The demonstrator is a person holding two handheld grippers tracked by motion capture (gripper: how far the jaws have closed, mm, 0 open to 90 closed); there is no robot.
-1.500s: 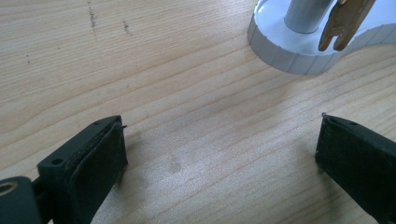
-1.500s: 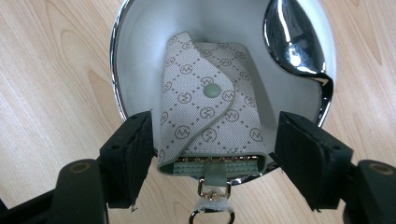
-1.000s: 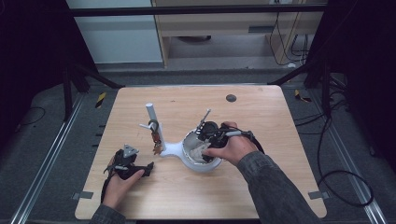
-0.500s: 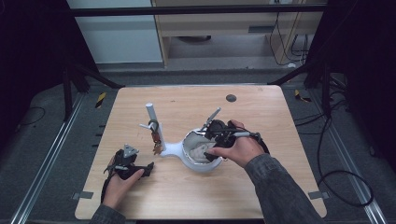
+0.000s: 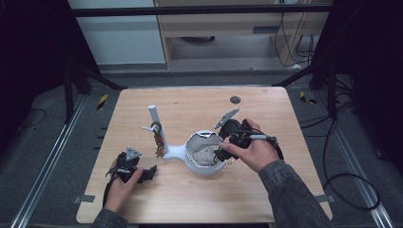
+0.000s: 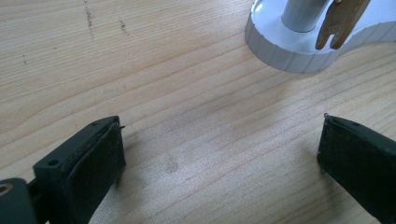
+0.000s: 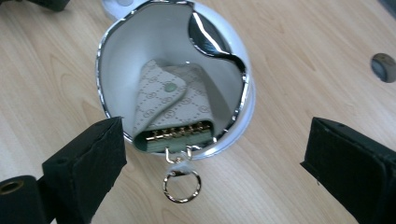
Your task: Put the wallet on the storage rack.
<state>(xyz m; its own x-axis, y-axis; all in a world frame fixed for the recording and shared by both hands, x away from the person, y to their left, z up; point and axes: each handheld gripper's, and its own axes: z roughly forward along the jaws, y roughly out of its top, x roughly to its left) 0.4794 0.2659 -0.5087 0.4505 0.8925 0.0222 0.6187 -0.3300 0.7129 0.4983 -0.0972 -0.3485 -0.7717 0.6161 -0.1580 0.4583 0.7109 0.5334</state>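
A patterned key case (image 7: pixel 172 112) lies inside the white bowl (image 7: pixel 243 116) on the wooden desk (image 5: pixel 266 190), its metal ring (image 7: pixel 181 185) hanging over the bowl's rim. The right hand-held gripper (image 5: pixel 223 142) hovers over the bowl with its jaws spread wide and empty. The left hand-held gripper (image 5: pixel 142 172) rests on the desk near the white stand (image 5: pixel 157 124), likewise released.

No readable text, brand name, number or sign anywhere. Key pouch (image 7: pixel 172 112) inside the white bowl (image 7: pixel 112 42): repeating small monogram-style print across its cream surface, too fine to read. Green snap button on the pouch flap, unmarked as far as visible.
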